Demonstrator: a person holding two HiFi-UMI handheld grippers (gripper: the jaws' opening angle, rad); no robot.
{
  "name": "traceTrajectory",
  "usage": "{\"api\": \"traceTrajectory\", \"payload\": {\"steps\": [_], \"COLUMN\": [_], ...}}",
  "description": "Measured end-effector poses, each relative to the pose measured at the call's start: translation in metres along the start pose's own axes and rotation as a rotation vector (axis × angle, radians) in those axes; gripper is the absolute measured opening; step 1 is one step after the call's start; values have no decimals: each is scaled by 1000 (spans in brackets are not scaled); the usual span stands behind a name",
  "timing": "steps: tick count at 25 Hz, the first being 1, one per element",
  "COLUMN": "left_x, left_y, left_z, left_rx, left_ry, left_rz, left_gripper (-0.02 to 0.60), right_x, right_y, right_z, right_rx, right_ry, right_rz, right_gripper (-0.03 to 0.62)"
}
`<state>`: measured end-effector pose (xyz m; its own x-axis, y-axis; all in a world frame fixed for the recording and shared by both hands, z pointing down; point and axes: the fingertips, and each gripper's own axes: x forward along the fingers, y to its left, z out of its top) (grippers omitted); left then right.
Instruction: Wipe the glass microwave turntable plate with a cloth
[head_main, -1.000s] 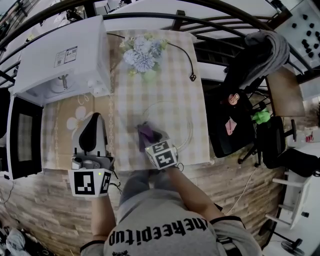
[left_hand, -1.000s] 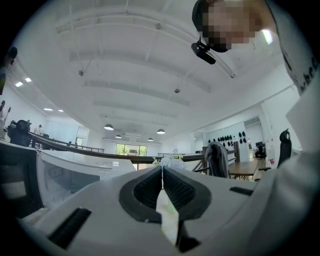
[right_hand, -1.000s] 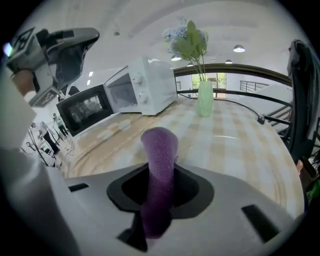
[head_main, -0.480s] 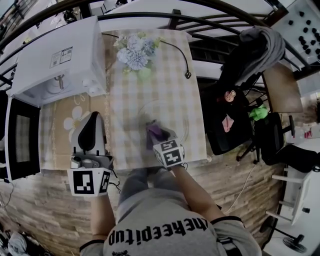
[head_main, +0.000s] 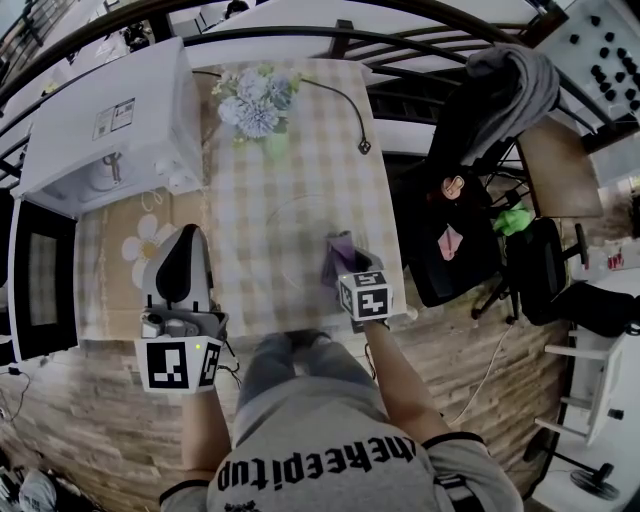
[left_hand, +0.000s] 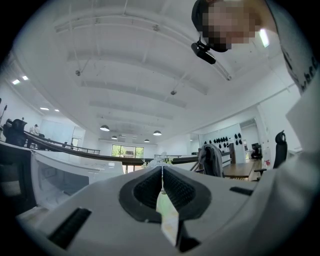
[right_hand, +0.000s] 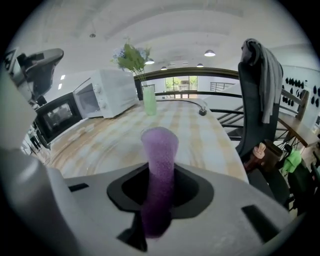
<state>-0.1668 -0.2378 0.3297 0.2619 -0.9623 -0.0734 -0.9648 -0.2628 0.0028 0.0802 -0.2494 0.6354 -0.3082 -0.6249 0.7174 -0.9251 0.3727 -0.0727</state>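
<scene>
In the head view, the glass plate (head_main: 292, 232) lies flat on the checked tabletop (head_main: 300, 130), near its 6 o'clock edge. The right tongs (head_main: 343, 268) reach in from 5 o'clock and hold a purple cloth (head_main: 340, 250) over the plate's 4 o'clock rim. Whether the cloth presses on the glass cannot be told from here. The left tongs (head_main: 184, 236) hang at 8 o'clock of the plate, well apart from it, over the flower-printed mat (head_main: 130, 250). A white microwave (head_main: 110, 120) stands at 10 o'clock with its door (head_main: 38, 280) swung open. A vase of flowers (head_main: 250, 100) stands at 12 o'clock, and a chair draped with a grey garment (head_main: 515, 85) at 2 o'clock.

In the left gripper view, the left tongs (left_hand: 161, 186) point up toward the ceiling, with the pads pressed together and nothing between them. The microwave (left_hand: 60, 175) shows at 9 o'clock.

In the right gripper view, the right tongs (right_hand: 160, 187) are clamped on the cloth (right_hand: 159, 160), which stands up from them as a folded roll. The plate's faint curved rim (right_hand: 100, 156) shows on the tabletop at 9 o'clock of the cloth, with the vase (right_hand: 149, 105) at 12 o'clock beyond.
</scene>
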Motion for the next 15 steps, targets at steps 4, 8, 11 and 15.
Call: {"api": "traceTrajectory", "payload": {"steps": [4,8,11,15], "left_x": [-2,-5,-7,-10], "left_y": [-3,-5,-6,-8], "left_z": [0,2,3,4], "left_rx": [1,4,4,4], "left_ry": [0,-3,-4,-4], "left_rz": [2,5,9,11], "left_gripper": [11,11,11,11], "right_x": [-6,-14,-19,-19], "right_y": [-25,-49,-61,-60], "right_z": [-5,-10,-14,-12], "right_rx": [25,55,67,56], "right_ry": [1,2,1,23], "right_rz": [-49,-95,-112,-115], "right_gripper": [109,109,109,109]}}
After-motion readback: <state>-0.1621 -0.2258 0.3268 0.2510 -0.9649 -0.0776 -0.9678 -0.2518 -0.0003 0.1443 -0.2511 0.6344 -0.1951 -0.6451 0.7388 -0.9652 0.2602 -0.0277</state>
